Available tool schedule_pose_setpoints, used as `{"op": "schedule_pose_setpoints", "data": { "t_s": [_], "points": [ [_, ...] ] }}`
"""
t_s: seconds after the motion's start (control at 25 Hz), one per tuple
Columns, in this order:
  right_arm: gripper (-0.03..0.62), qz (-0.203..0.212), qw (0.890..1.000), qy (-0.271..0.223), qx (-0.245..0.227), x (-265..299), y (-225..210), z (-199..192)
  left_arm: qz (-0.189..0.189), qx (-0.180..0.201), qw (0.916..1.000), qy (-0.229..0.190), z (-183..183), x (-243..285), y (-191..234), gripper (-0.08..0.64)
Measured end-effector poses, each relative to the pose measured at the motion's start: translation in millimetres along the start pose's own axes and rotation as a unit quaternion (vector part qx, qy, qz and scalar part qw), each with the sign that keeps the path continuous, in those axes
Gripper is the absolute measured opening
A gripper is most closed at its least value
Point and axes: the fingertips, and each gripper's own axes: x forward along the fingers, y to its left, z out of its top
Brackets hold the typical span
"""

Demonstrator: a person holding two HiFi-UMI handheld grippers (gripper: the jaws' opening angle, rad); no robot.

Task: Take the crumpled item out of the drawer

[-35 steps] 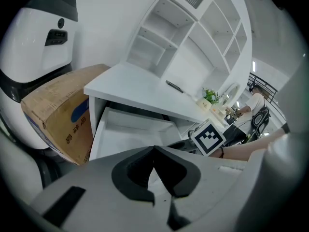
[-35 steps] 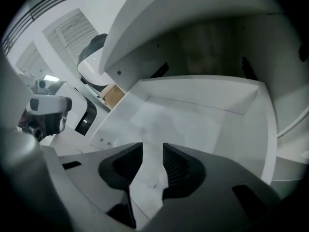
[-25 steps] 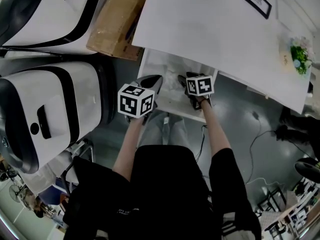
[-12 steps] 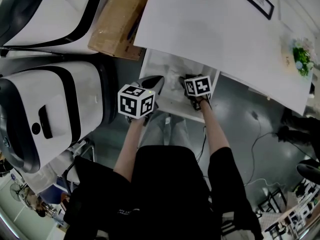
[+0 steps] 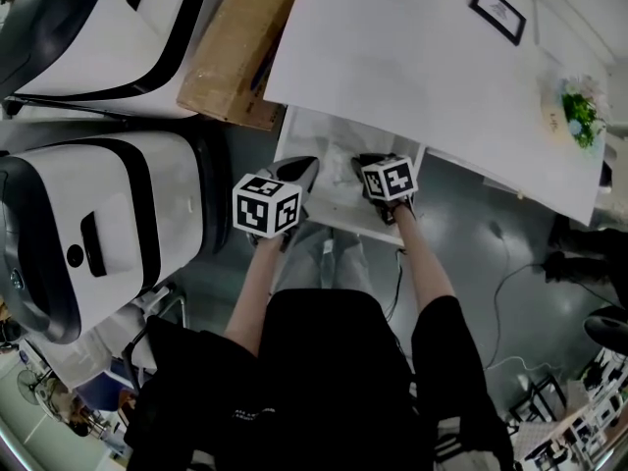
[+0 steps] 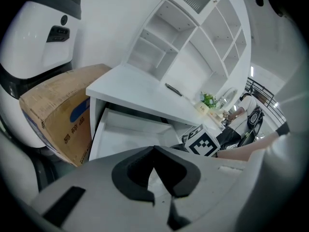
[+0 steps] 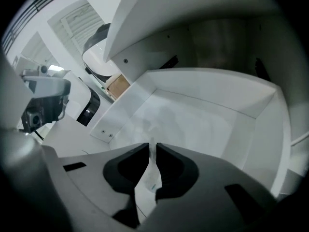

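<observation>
Left gripper point(image 6: 154, 150): jaws together, empty, at the left side of the drawer point(image 7: 251, 129). Right gripper point(image 7: 151, 148): jaws closing, pinching crumpled item point(image 7: 147, 181), a thin white strip with its long axis near-to-far along the jaws. It's inside the open drawer under the desk point(image 5: 412, 57).

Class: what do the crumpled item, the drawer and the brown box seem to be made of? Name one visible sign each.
Crumpled item: thin white sheet, perhaps plastic film or tissue; it creases limply.
Drawer: smooth matt white board, likely laminated wood; flat panels.
Brown box: cardboard; matt tan faces.
</observation>
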Motion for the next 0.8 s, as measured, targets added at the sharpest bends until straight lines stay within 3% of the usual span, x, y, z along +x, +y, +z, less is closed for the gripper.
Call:
{"op": "schedule_pose_setpoints", "data": {
  "t_s": [0.24,0.8],
  "points": [
    [0.035,0.002,0.999,-0.042,-0.021,-40.6,12.8,17.2,-0.004,0.029,0.9995,-0.006,1.0,-11.9,-6.1,-0.003],
    [0.035,-0.003,0.982,-0.186,0.011,-131.9,42.9,49.1,-0.017,0.076,0.9943,-0.072,10.7,-43.5,-33.0,-0.003]
  ]
}}
